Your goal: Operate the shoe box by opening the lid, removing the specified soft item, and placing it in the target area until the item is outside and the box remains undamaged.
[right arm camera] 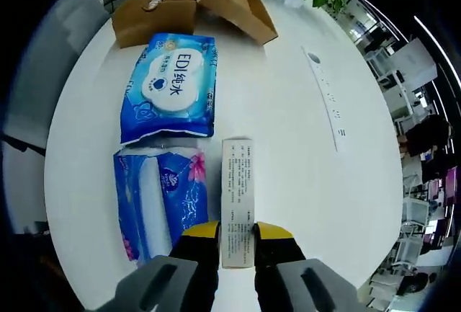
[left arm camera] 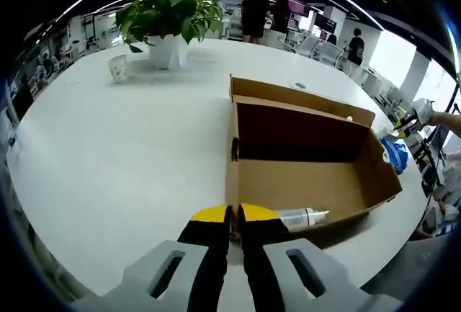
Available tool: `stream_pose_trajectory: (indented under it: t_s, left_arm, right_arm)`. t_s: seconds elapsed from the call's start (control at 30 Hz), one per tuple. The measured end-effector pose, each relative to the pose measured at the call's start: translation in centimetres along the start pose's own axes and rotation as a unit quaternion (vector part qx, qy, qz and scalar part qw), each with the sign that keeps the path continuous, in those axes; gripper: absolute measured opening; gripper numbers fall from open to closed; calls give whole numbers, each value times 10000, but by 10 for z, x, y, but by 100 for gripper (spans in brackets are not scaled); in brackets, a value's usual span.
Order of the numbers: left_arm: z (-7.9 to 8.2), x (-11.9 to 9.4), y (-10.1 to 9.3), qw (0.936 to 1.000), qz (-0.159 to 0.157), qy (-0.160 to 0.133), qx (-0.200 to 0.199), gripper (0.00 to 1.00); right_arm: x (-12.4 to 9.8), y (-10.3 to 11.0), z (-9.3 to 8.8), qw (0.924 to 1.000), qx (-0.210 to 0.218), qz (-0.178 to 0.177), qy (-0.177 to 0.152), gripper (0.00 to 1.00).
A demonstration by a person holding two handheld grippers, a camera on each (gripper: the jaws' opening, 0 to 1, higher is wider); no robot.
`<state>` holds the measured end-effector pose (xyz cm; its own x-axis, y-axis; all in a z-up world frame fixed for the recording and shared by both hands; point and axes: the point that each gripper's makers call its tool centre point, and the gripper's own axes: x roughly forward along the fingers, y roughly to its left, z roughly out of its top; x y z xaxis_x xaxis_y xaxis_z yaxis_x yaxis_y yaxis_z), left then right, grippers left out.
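Left gripper closed on near wall of open shoe box | right gripper clamps slim carton on counter | tissue packs at 11 o'clock.

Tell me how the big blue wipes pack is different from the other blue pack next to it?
The big blue wipes pack is a closed, puffy packet with a white cloud label, lying nearer the brown cardboard box. The blue tissue pack with pink flowers looks narrower, shows white tissue through a clear strip, and lies nearer the right gripper, beside the long white carton between its jaws. Both are soft blue packs lying flat on the white table.
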<state>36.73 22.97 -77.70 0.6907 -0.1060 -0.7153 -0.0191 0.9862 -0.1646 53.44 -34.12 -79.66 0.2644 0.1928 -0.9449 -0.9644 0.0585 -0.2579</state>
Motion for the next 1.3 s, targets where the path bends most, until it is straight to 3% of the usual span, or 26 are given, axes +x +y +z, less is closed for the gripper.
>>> stream_pose_trajectory:
  t_s: [0.43,0.53,0.93,1.3]
  left_arm:
    - [0,-1,-1,10000,-10,-5,-10,3]
    - [0,-1,-1,10000,-13,-4,-11,3]
    - [0,-2,-1,10000,-14,1,-8,3]
    - [1,-1,0,10000,27,-27,74,3]
  right_arm:
    - [3,-14,1,9980,-582,-177,142,14]
    - [3,-20,1,9965,-770,-274,198,5]
    - [3,-12,1,9980,-602,-137,164,6]
    - [-9,-6,7,9987,-415,-291,91,12]
